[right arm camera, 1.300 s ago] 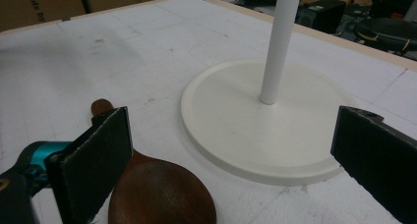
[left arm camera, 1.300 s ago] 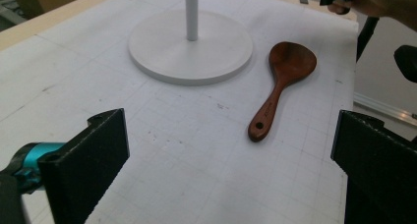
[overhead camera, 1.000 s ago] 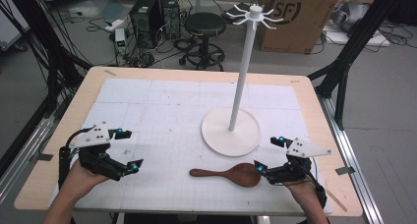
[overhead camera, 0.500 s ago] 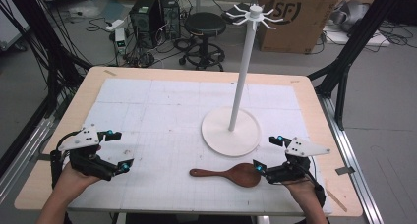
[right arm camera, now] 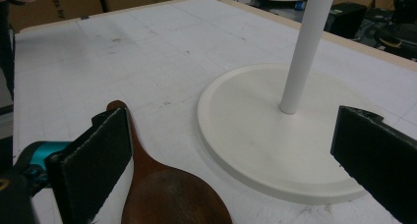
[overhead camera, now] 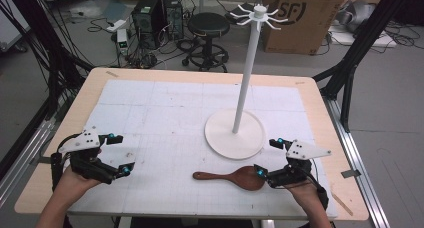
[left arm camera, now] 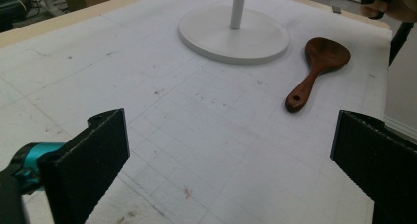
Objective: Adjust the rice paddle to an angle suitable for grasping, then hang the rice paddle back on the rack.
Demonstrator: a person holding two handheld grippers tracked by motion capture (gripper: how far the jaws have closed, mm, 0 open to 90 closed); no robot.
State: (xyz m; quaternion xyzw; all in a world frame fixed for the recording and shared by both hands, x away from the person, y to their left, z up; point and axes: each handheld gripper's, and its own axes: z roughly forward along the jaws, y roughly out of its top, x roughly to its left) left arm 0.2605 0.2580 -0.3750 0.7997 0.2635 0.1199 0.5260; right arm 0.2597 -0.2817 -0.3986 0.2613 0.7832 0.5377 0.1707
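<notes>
One brown wooden spoon point(overhead camera: 234, 177) is lying near the mat's front edge beside one white round-based stand point(overhead camera: 235, 134); both the left gripper point(overhead camera: 116, 153) and the right gripper point(overhead camera: 267, 156) are gaping wide, released.

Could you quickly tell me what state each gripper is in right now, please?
Left gripper: open, holding nothing.
Right gripper: open, holding nothing, beside the wooden spoon.

The worktop point(overhead camera: 150, 88) carries a stand point(overhead camera: 235, 133) right of centre, its pole point(overhead camera: 246, 78) rising from the round base. Just near of the base lies a spoon point(overhead camera: 230, 177), bowl to the right, handle pointing left. The right gripper point(overhead camera: 267, 160) sits at the near right, its near jaw touching or just beside the spoon's bowl. The left gripper point(overhead camera: 117, 153) sits at the near left, well apart from the spoon. Beyond the far edge stands a stool point(overhead camera: 209, 25), with a box point(overhead camera: 305, 13) to its right.
</notes>
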